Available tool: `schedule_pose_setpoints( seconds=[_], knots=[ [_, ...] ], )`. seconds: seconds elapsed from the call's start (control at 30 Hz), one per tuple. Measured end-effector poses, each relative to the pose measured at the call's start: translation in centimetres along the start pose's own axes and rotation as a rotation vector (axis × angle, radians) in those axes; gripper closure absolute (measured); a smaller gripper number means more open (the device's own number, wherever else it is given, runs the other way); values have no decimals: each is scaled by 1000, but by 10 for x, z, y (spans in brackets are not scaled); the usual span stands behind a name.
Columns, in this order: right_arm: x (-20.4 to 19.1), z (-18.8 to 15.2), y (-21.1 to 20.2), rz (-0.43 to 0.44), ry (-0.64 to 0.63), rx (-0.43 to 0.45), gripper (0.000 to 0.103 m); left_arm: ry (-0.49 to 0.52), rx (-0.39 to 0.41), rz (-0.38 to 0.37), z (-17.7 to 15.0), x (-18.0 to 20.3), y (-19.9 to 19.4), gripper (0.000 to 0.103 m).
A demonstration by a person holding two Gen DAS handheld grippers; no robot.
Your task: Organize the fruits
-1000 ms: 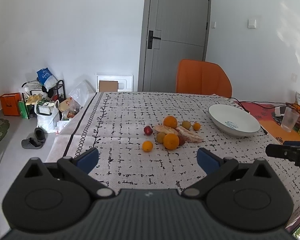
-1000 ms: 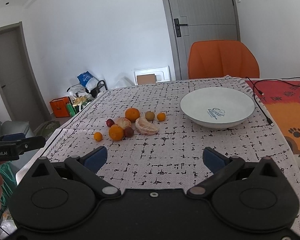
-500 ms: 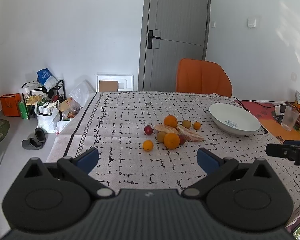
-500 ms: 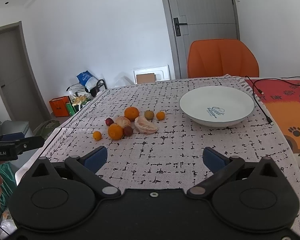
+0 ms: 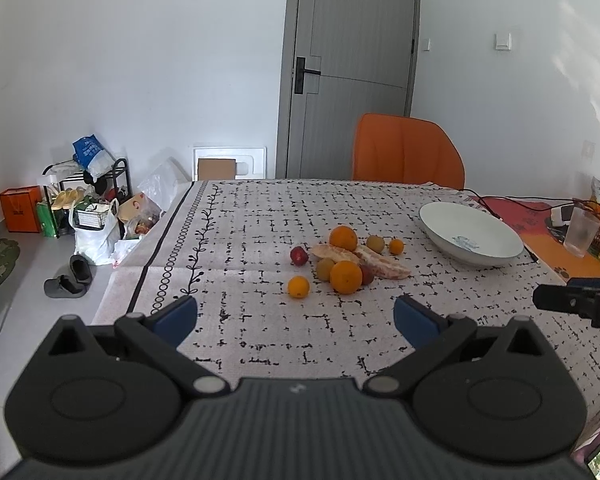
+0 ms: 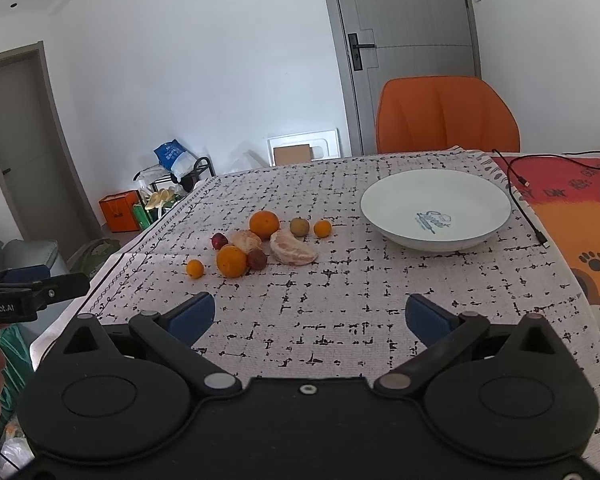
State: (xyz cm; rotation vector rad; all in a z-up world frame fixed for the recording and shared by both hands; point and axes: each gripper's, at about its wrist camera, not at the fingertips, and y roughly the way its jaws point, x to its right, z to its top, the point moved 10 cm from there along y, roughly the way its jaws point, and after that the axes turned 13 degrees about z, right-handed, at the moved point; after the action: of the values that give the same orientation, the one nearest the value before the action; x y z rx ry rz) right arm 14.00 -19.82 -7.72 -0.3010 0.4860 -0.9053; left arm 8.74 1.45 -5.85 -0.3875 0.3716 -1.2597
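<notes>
A cluster of fruit lies mid-table: a large orange (image 5: 345,277) (image 6: 231,261), a second orange (image 5: 343,238) (image 6: 264,223), a small tangerine (image 5: 298,286) (image 6: 195,268), peeled citrus pieces (image 5: 382,264) (image 6: 293,247), a red fruit (image 5: 299,255) and a greenish one (image 6: 299,226). An empty white bowl (image 5: 470,233) (image 6: 435,208) stands to their right. My left gripper (image 5: 296,316) is open and empty, short of the fruit. My right gripper (image 6: 310,316) is open and empty, nearer the bowl. Each gripper shows at the other view's edge.
An orange chair (image 5: 406,150) (image 6: 446,114) stands at the table's far side. A black cable (image 6: 524,196) runs over the orange mat at the right. A plastic cup (image 5: 579,232) stands far right. Bags and a shoe rack (image 5: 86,200) sit on the floor at left.
Both views have shifted only slightly; the fruit and bowl sit marginally closer. Both grippers stay open and nothing has been taken hold of.
</notes>
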Motion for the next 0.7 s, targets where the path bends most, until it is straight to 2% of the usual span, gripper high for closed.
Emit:
schedule_pose_setpoints(
  seconds=[0.13,0.47,0.7],
  knots=[
    [2,0,3,2,2,1,0,27,16,8,3,0,3,0],
    [11,3,24,-15,-10,-14,0,22,-14,5,2,1,30,0],
    [23,1,42,-28,2,-42,0,27,2,9,10,9,51,0]
  ],
)
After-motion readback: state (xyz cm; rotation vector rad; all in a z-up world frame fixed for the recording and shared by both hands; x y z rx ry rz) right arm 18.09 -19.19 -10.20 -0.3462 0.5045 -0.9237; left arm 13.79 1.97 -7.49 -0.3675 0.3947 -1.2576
